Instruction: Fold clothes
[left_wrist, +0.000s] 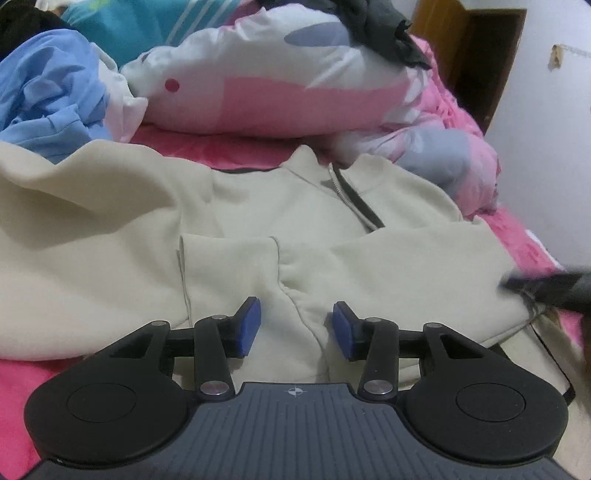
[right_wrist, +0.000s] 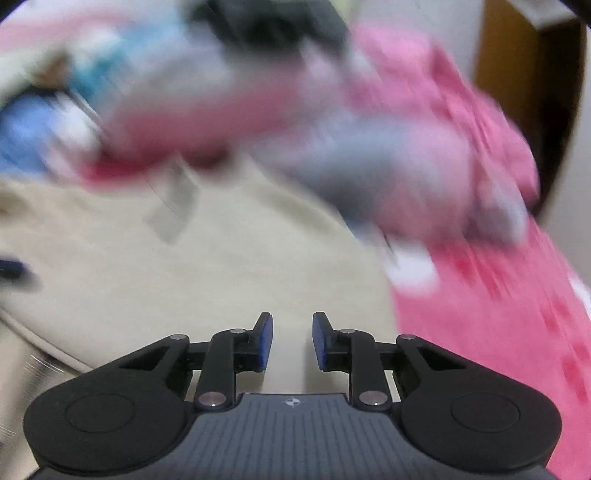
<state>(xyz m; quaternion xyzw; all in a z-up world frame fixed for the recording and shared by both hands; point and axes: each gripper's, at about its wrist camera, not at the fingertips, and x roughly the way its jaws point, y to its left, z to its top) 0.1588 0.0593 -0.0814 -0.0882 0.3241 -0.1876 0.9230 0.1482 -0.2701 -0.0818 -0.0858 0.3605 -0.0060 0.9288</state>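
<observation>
A cream zip-up jacket (left_wrist: 258, 206) lies front up on the pink bed sheet (left_wrist: 236, 147), its zipper (left_wrist: 354, 199) running to the collar. Both sleeves are laid across the chest, and their cuffs (left_wrist: 229, 266) meet in the middle. My left gripper (left_wrist: 297, 325) hovers open just over that meeting point; a fold of cream cloth lies below the gap, not pinched. In the heavily blurred right wrist view, my right gripper (right_wrist: 292, 341) is open above the jacket (right_wrist: 184, 277) near its right edge, with nothing between the pads.
A white, pink and grey duvet (left_wrist: 277, 85) is bunched behind the jacket with a dark garment (left_wrist: 380, 33) on top. A light blue garment (left_wrist: 48, 96) lies back left. A dark blurred shape (left_wrist: 546, 288) crosses the right edge. Beyond the bed's right side stands a wall (left_wrist: 546, 147).
</observation>
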